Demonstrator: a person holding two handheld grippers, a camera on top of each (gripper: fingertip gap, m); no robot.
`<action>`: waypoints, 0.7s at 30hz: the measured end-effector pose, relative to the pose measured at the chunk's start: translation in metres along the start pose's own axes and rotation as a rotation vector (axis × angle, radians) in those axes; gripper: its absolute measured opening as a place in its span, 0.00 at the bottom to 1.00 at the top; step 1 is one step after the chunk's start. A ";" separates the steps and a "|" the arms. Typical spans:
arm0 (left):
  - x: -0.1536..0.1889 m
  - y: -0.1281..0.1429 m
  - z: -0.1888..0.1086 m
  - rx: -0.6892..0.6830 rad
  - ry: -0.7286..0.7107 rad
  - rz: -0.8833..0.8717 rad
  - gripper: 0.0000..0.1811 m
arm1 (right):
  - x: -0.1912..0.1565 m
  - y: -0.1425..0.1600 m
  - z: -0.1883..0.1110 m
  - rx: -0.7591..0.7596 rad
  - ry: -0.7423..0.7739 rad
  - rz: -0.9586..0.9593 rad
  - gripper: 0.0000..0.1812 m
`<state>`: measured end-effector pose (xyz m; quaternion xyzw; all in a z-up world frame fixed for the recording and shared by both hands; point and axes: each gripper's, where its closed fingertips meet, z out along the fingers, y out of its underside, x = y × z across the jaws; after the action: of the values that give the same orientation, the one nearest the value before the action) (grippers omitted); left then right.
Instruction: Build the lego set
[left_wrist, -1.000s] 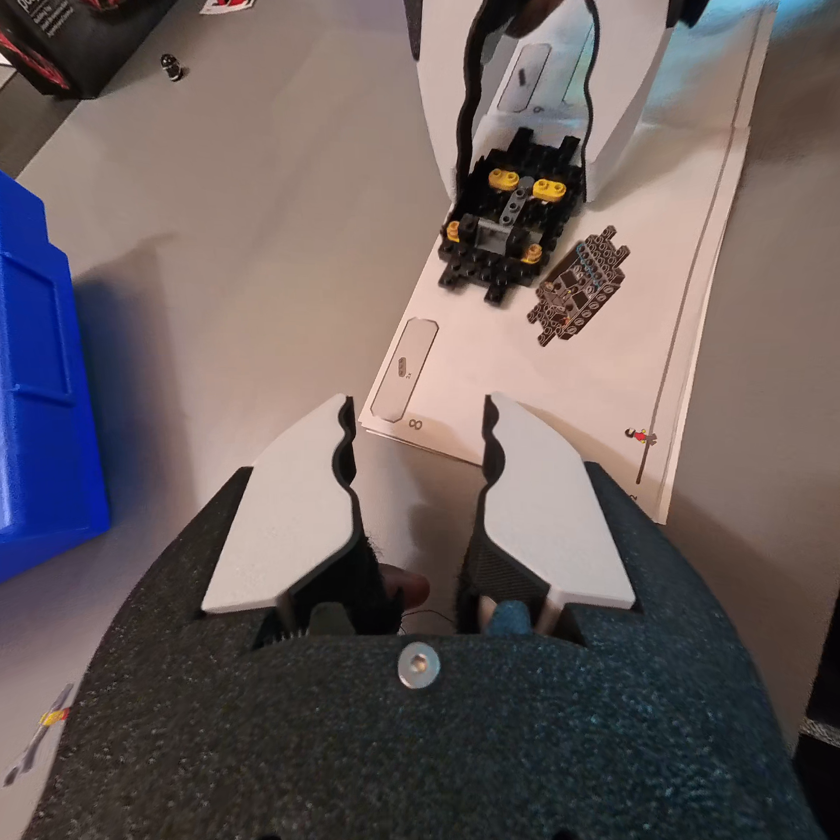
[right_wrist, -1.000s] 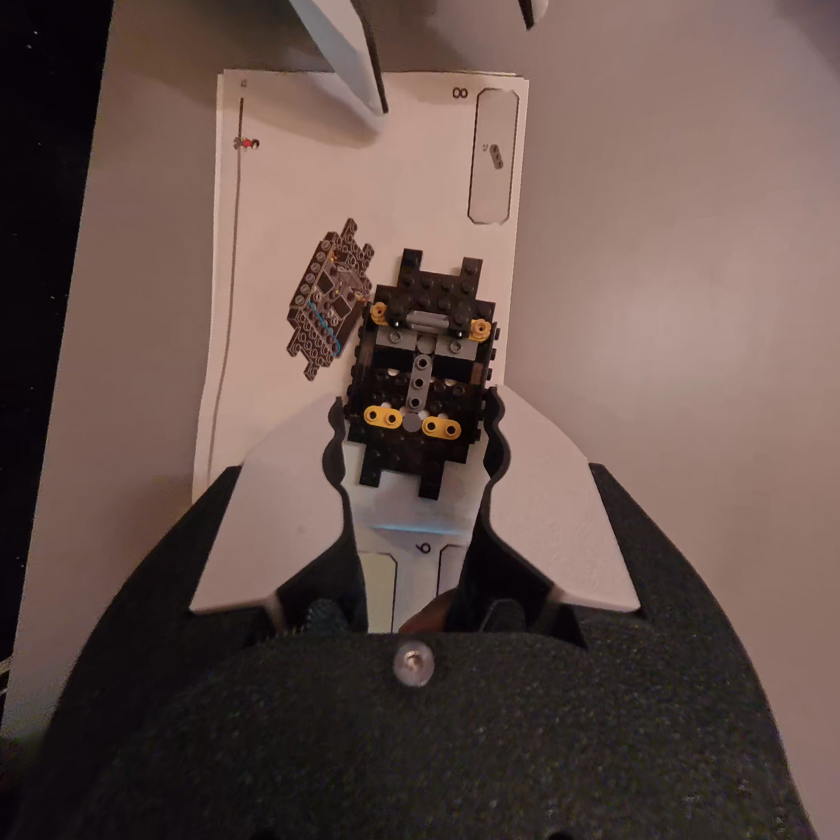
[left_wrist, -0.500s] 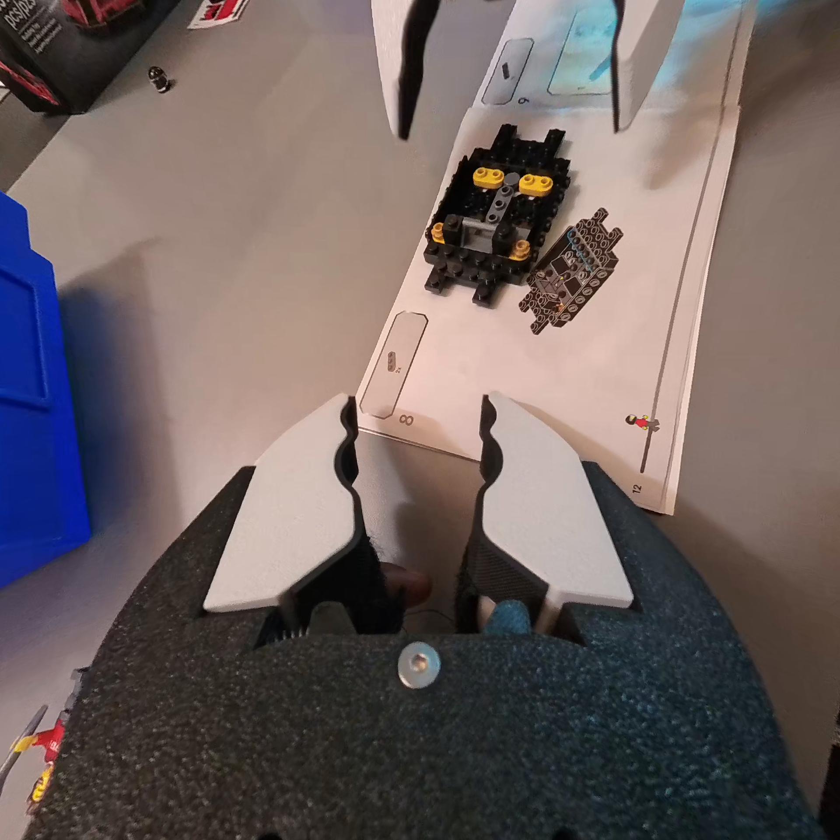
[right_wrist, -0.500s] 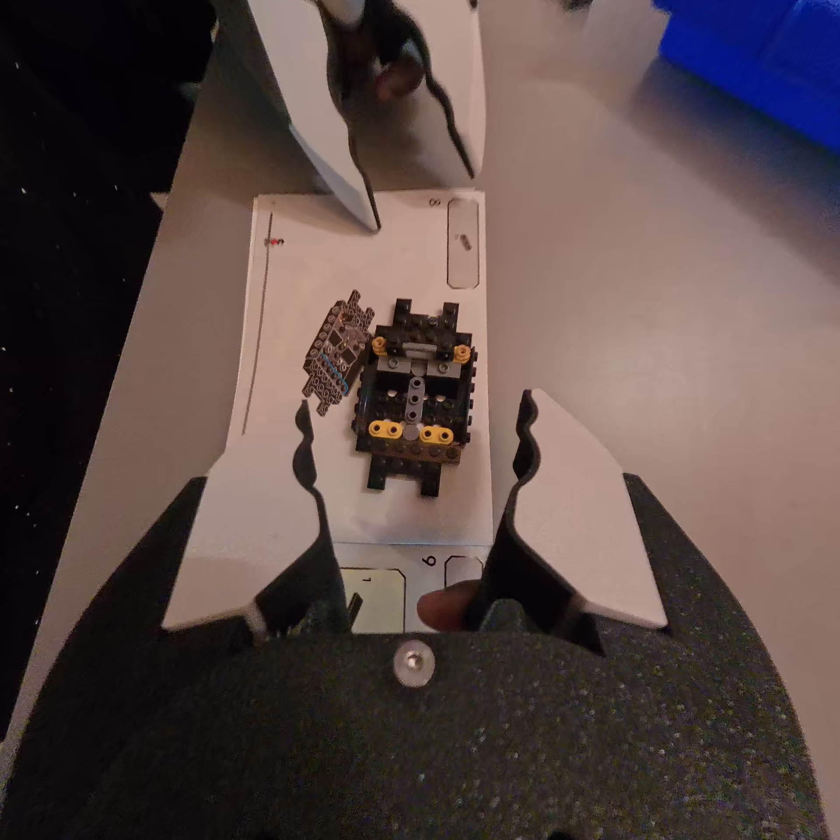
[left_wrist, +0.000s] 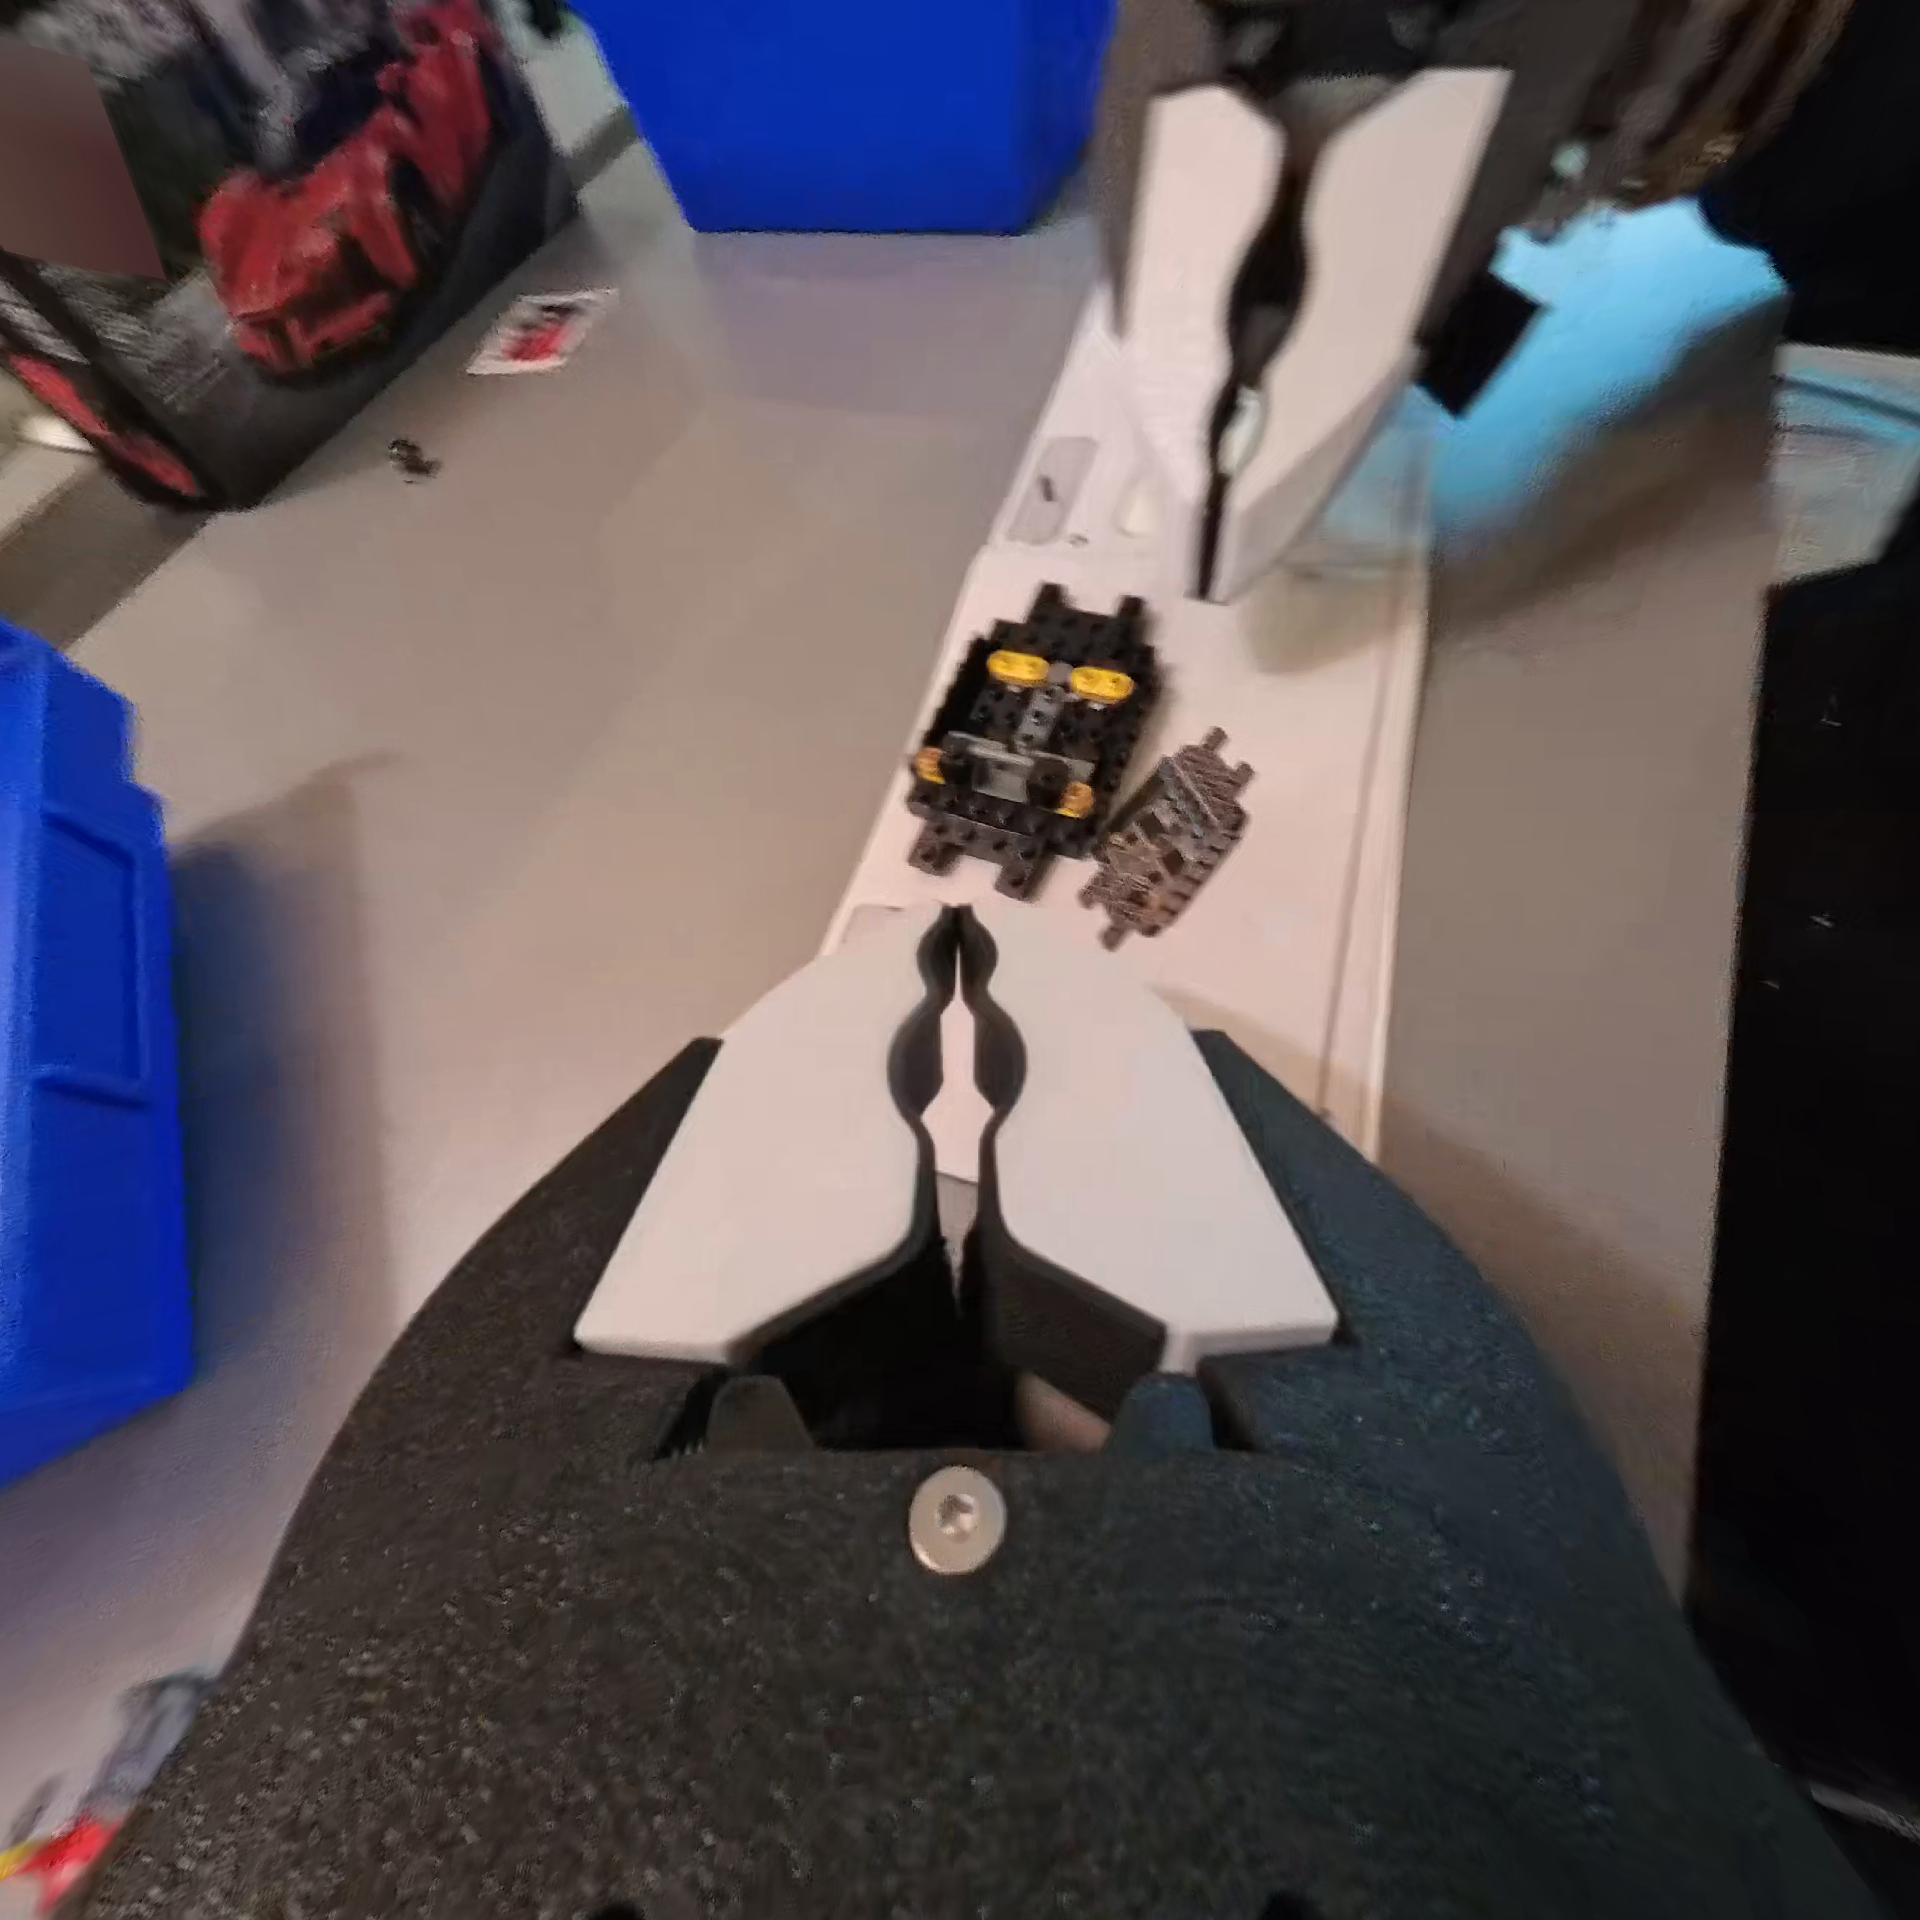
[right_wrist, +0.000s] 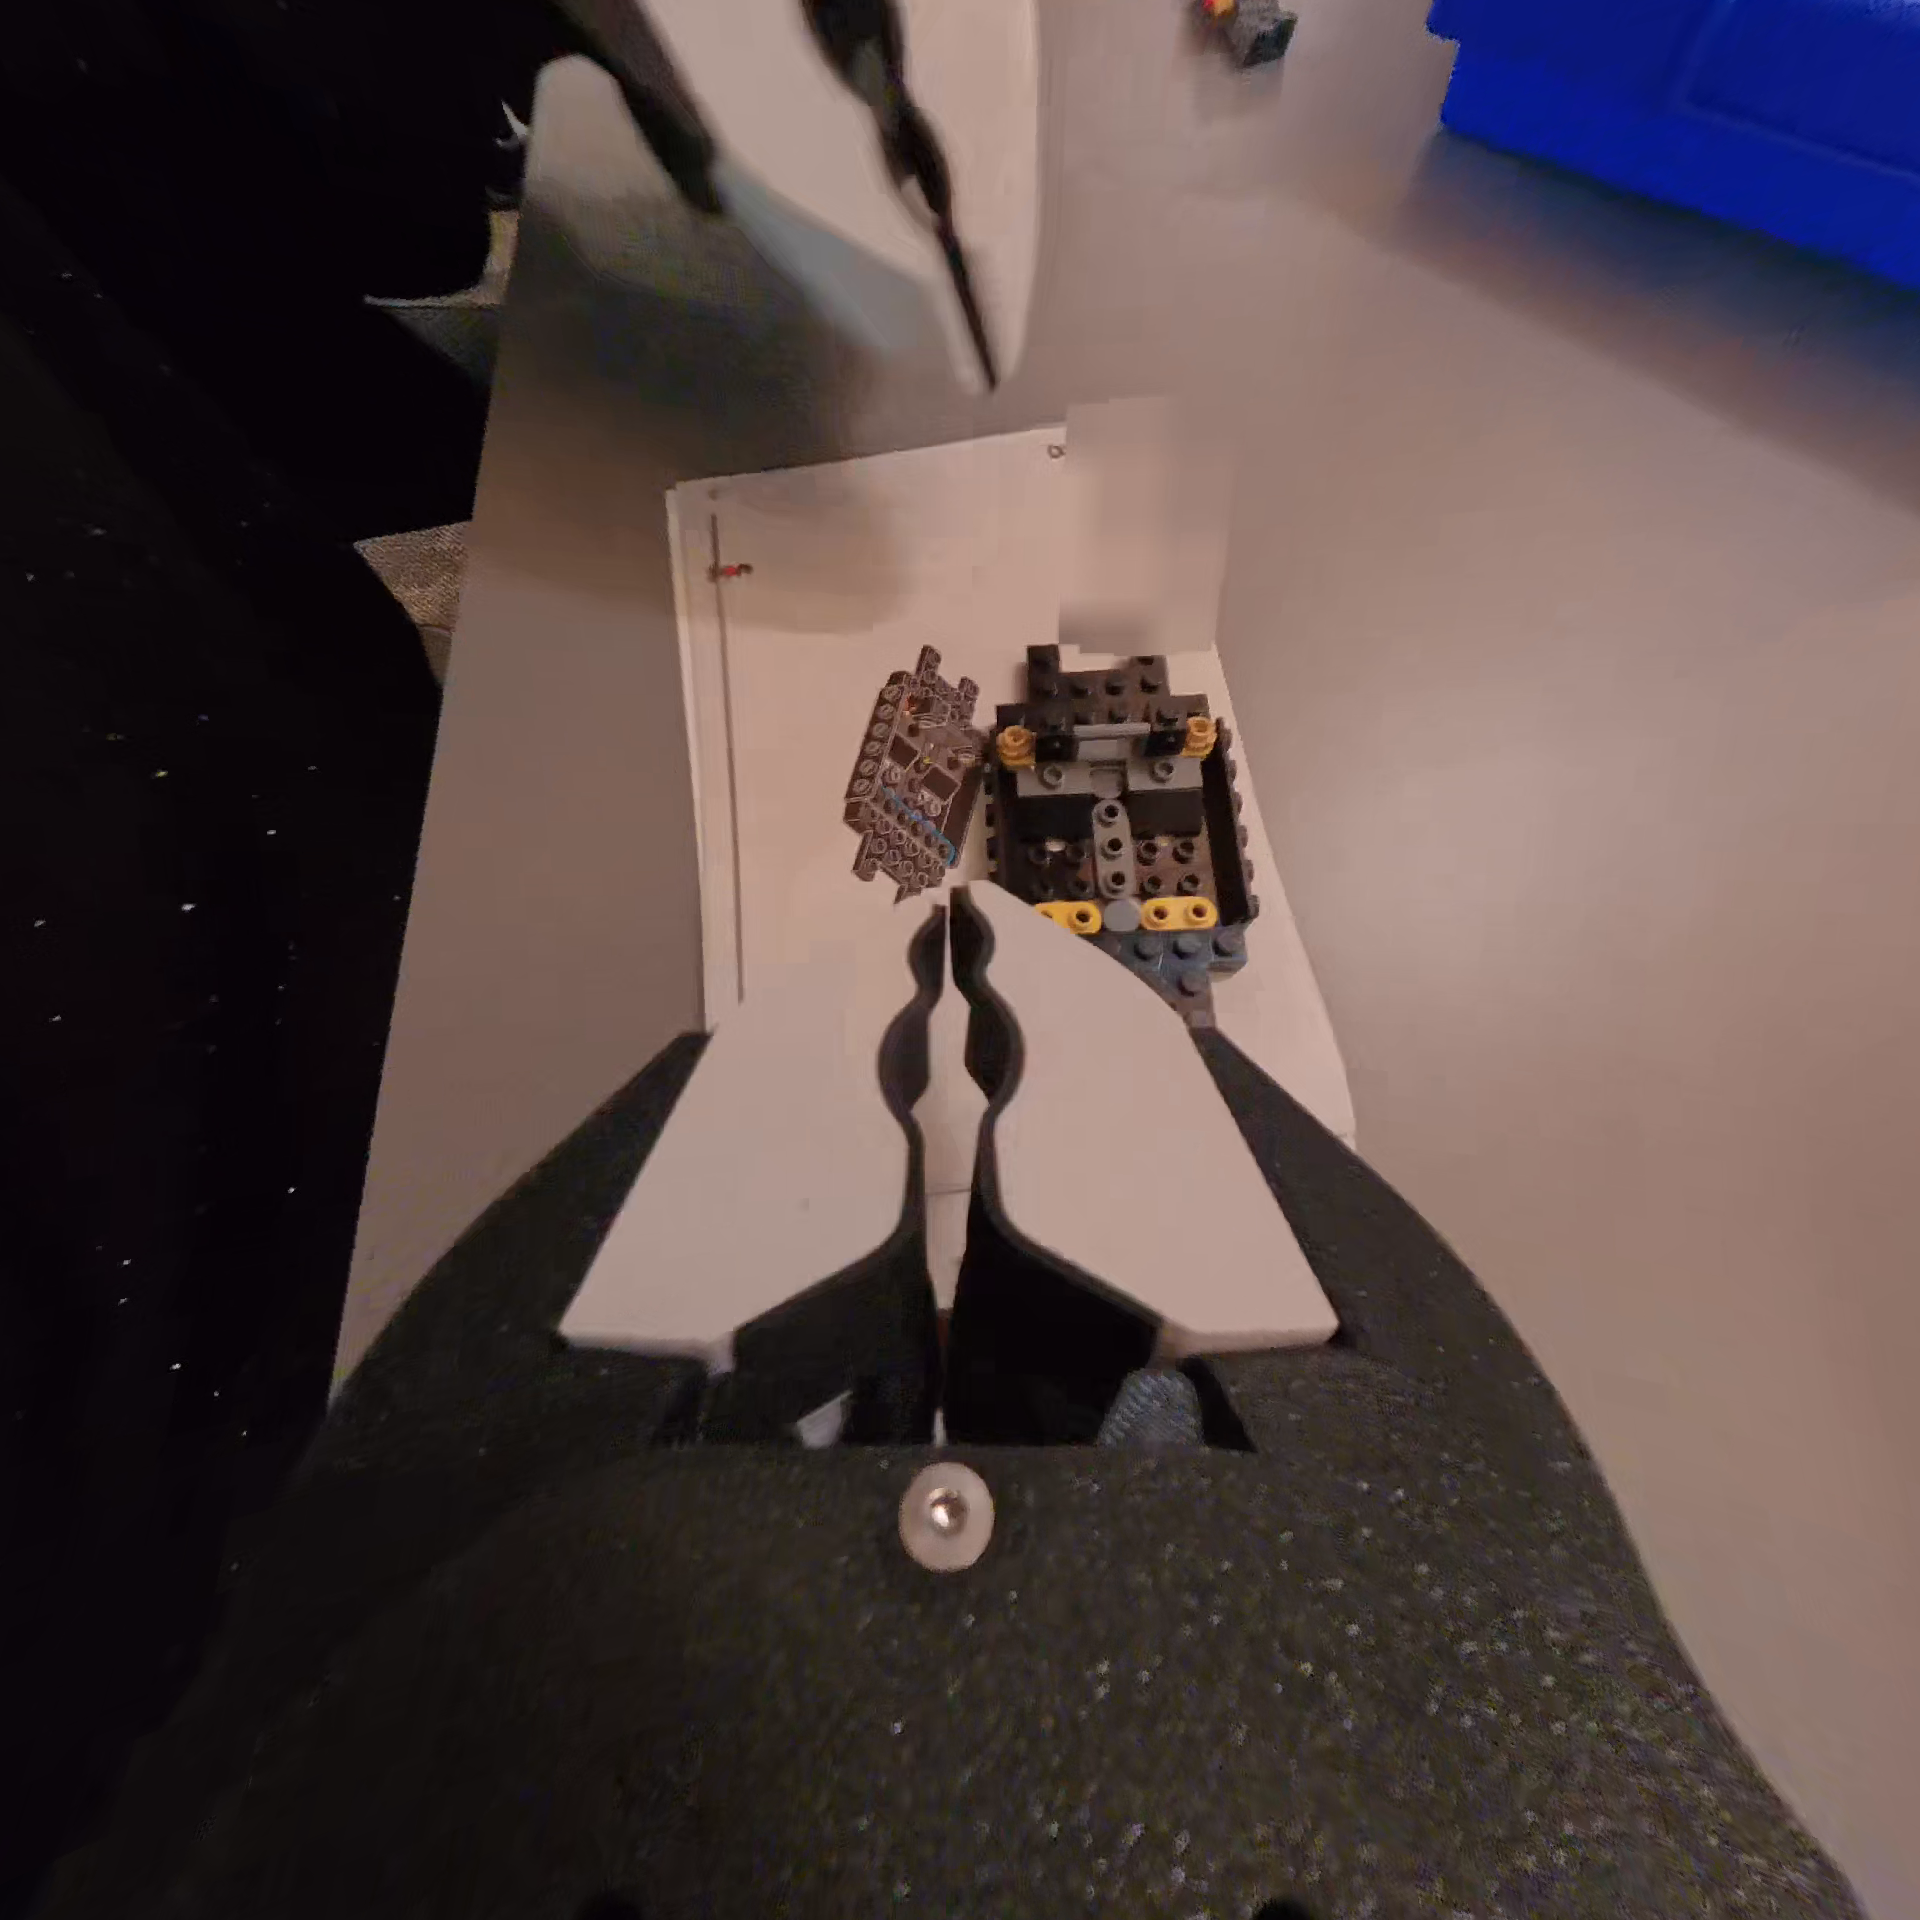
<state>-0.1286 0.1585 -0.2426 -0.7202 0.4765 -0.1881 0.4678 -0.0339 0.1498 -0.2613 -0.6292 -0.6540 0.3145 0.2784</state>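
Observation:
A black lego build (left_wrist: 1039, 748) with yellow and grey parts lies on the open white instruction booklet (left_wrist: 1288, 914); it also shows in the right wrist view (right_wrist: 1122, 810) on the booklet (right_wrist: 810, 665). My left gripper (left_wrist: 958, 914) is shut and empty, its tips just short of the build's near end. My right gripper (right_wrist: 951, 902) is shut and empty, raised above the booklet beside the build's near left corner. Each gripper shows across from the other: the right one (left_wrist: 1216, 540) in the left wrist view, the left one (right_wrist: 977, 364) in the right wrist view.
Blue bins stand at the left (left_wrist: 73, 1049) and at the back (left_wrist: 852, 104). A dark lego box (left_wrist: 270, 270) with a red picture sits at the back left, with a sticker sheet (left_wrist: 535, 327) and a small dark piece (left_wrist: 410, 457) near it. The table edge (right_wrist: 457, 665) runs beside the booklet. About 10 centimetres separates my left fingertips from my right. Both grippers' tips are roughly 35 centimetres from the small dark piece (left_wrist: 410, 457).
Both grippers have closed from open. The right gripper let go of the build, lifted back from it and shut. Both views have swung and are blurred from motion.

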 end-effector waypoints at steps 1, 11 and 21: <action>-0.001 -0.002 -0.001 -0.001 -0.014 0.008 0.00 | -0.003 0.000 -0.001 0.015 -0.006 -0.008 0.00; 0.009 -0.007 0.003 0.018 0.035 0.017 0.00 | 0.004 0.007 -0.014 0.075 0.074 0.053 0.00; 0.015 -0.008 0.006 0.003 0.044 0.047 0.01 | 0.006 -0.006 -0.011 0.083 0.073 0.040 0.17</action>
<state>-0.1130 0.1499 -0.2412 -0.7038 0.5031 -0.1936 0.4627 -0.0295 0.1569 -0.2497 -0.6411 -0.6171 0.3237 0.3214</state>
